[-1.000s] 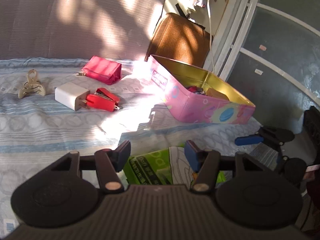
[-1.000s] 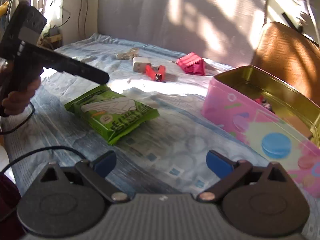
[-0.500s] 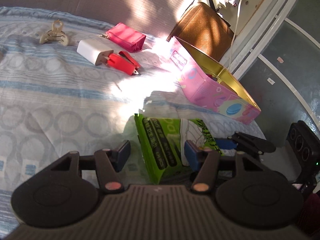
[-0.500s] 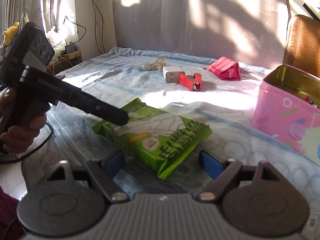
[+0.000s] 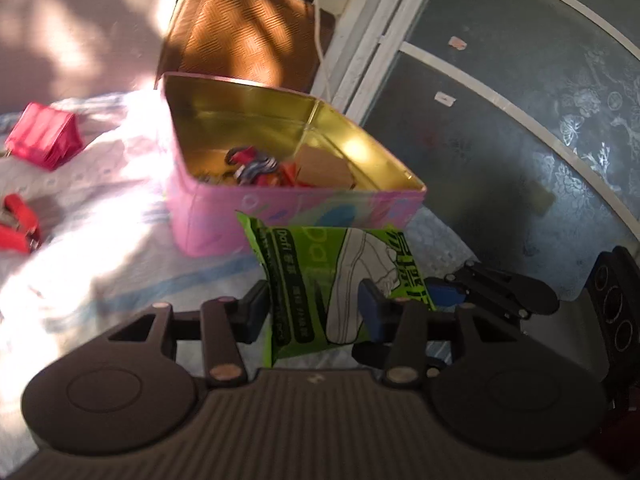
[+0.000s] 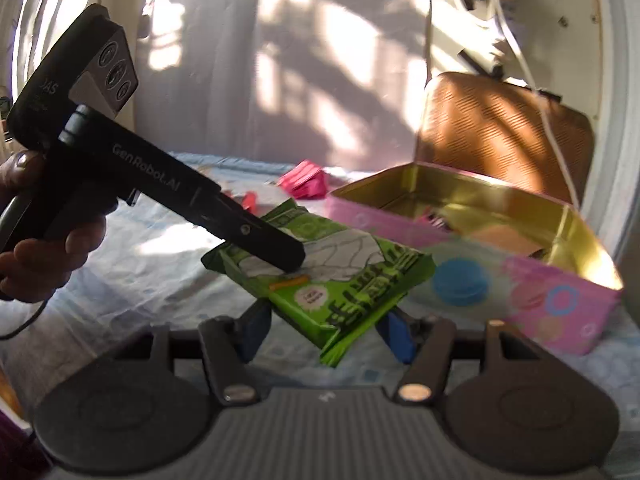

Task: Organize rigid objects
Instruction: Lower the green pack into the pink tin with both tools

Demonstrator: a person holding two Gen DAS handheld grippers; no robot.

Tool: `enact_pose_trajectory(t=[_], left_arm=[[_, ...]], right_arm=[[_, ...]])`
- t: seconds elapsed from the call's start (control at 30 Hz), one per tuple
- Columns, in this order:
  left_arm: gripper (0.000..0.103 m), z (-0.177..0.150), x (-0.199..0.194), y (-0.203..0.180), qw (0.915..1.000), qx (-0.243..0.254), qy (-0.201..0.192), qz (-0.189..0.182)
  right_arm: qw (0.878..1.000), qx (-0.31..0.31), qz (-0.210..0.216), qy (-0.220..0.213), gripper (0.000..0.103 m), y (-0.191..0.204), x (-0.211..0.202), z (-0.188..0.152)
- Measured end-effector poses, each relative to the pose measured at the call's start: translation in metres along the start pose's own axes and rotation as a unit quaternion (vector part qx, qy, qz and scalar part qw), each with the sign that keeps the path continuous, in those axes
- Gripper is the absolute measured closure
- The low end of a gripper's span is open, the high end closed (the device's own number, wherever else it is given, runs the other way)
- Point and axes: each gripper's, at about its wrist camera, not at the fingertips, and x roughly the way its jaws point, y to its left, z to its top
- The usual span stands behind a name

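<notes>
Reading "GenRobot.AI", the left tool (image 6: 280,250) grips a green "Dori" packet (image 5: 332,284)

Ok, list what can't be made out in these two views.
- Tin contents: left view shows a blurred jumble; right view hides most behind the near wall.
- Red stapler: cut off by the left view's edge.
- Green packet: print too blurred to read in either view.
- Left gripper and right gripper: fingers flank the packet; actual contact can't be confirmed.
</notes>
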Motion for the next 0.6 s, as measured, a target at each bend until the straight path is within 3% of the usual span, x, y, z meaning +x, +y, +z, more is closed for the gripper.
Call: enact_pose_trajectory(t=[0.13, 0.27, 0.43, 0.53, 0.6], left_arm=[[0.053, 0.049, 0.02, -0.012, 0.9983, 0.039, -0.043, 0.011], [0.052, 0.082, 0.048, -0.002, 0.9954, 0.053, -0.055, 0.057], [0.052, 0.098, 0.081, 0.017, 0.991, 0.041, -0.044, 0.119], [0.049, 0.099, 0.093, 0.024, 0.9826, 0.04, -0.041, 0.177], [0.049, 0.096, 0.088, 0.028, 0.9797, 0.024, -0.044, 0.194]], right_arm=[[0.999, 0.012, -0.034, -0.039, 0.044, -0.04, 0.008, 0.03], [0.998, 0.037, -0.036, -0.042, 0.044, -0.071, 0.048, 0.053], [0.997, 0.043, -0.054, -0.017, 0.044, -0.087, 0.111, 0.06], [0.993, 0.058, -0.099, -0.006, 0.038, -0.092, 0.138, 0.063], [0.99, 0.074, -0.12, -0.015, 0.035, -0.095, 0.14, 0.062]])
